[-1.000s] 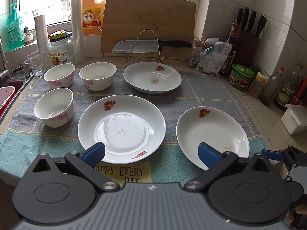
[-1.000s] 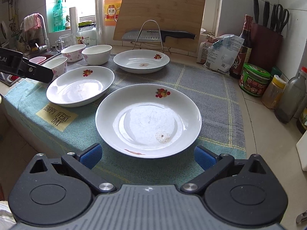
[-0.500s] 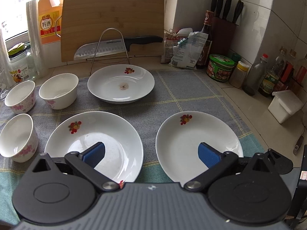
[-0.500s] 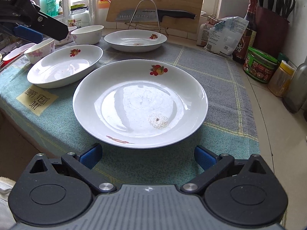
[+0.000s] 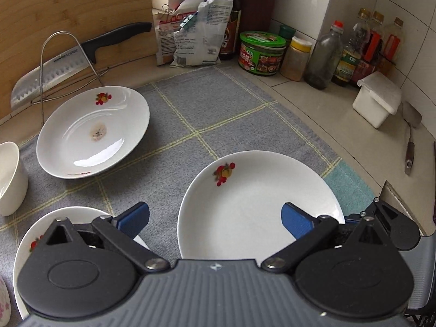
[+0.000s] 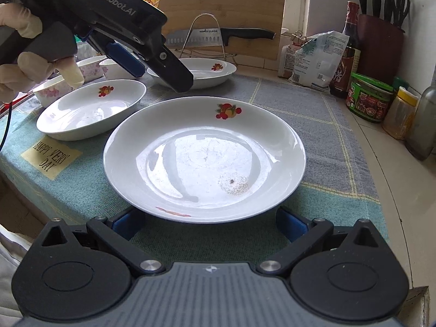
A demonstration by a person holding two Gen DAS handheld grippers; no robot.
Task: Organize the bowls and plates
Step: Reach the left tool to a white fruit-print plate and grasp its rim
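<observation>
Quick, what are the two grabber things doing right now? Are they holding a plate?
Left hand-held gripper: open, holding nothing, hovering above the plates.
Right hand-held gripper: open, holding nothing, its fingers at the near rim of the front plate.

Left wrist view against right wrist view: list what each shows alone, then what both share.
Left wrist only: the white lidded box and the spatula on the bare counter at right. Right wrist only: the left gripper, open, above the plates, the gloved hand holding it, and the "HAPPY EVERY DAY" label. Both: the near plate, the far plate, the knife, and the green-lidded jar.
</observation>
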